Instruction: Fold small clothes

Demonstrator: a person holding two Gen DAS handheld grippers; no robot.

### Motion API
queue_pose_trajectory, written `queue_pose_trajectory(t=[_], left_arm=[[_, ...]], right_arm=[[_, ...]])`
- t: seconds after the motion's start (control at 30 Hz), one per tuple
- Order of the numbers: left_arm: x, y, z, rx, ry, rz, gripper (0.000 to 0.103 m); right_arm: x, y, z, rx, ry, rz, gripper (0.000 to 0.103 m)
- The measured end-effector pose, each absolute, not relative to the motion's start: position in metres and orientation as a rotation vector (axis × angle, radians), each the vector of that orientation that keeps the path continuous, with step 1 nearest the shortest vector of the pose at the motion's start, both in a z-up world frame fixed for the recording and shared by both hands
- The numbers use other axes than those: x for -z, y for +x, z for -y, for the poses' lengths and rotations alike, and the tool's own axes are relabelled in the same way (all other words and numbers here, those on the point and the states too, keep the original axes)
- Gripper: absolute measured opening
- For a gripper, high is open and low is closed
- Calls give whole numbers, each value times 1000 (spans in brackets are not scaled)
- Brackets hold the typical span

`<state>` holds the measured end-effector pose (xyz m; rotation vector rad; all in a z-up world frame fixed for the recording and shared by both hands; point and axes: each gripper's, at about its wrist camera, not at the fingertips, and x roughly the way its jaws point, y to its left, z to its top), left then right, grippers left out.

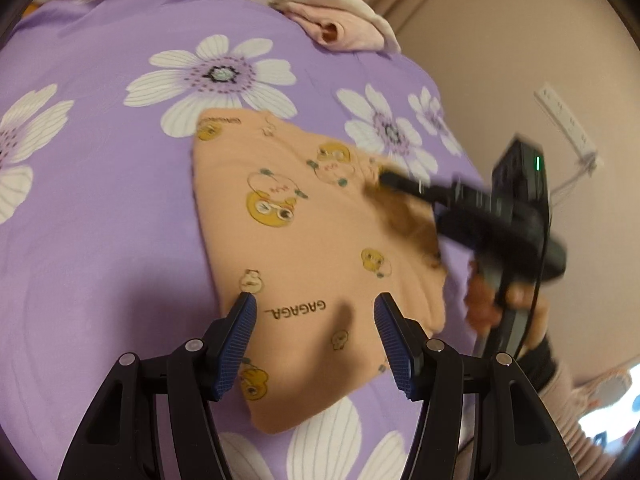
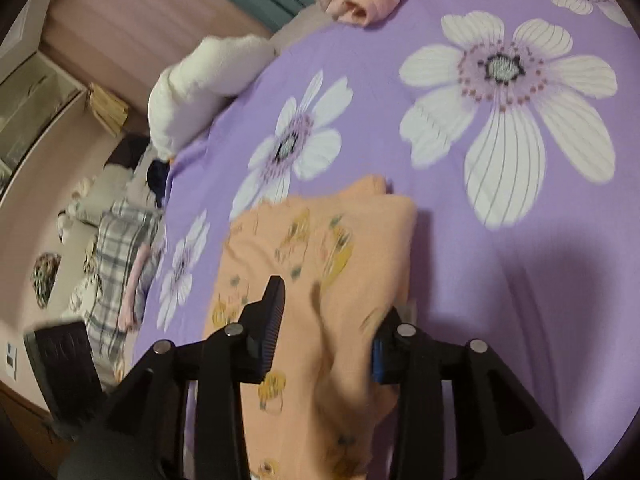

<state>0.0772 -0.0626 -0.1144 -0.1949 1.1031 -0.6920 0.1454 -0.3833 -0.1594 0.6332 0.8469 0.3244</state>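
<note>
Only the left wrist view lets us read "GAGAGA_" on the peach garment (image 1: 312, 240). Left hand-held gripper (image 1: 314, 306) released at 6 o'clock; right hand-held gripper (image 2: 332, 304) released, straddling cloth.

We saw a bed (image 1: 100, 220) covered in a purple sheet printed with large white flowers. On it lay a peach garment (image 1: 312, 240) with yellow cartoon prints, folded flat, and well apart at the far edge a pink garment (image 1: 340, 24) and a white fluffy cloth (image 2: 200, 80).
</note>
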Motion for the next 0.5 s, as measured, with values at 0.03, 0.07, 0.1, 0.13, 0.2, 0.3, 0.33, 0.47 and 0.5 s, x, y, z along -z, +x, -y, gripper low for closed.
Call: queue_pose_trajectory(t=[0.03,0.07,0.1,0.13,0.2,0.3,0.33,0.47,0.5], left_arm=[[118,77,66,684,-173,-1109,59],[121,78,67,679,-163,-1115,59],[125,79,67,673,-160,-1124,59],[126,80,67,672,-163,-1129,59],[128,81,66,670,-166,-1134,59],[124,82,63,671,-181,-1129,59],[123,81,63,672,-183,-1122,59],[116,79,59,652,-187,-1069,59],[116,79,59,644,-184,-1062,59]], right_arm=[[158,151,386,-316,637,-837,37],[156,154,388,-315,642,-830,37],[154,158,389,-317,650,-823,37],[149,161,392,-325,662,-803,37],[136,162,393,-316,663,-746,37],[118,152,398,-273,627,-691,37],[114,148,398,-269,602,-682,37],[106,122,375,-282,369,-733,23],[108,111,364,-300,309,-757,21]])
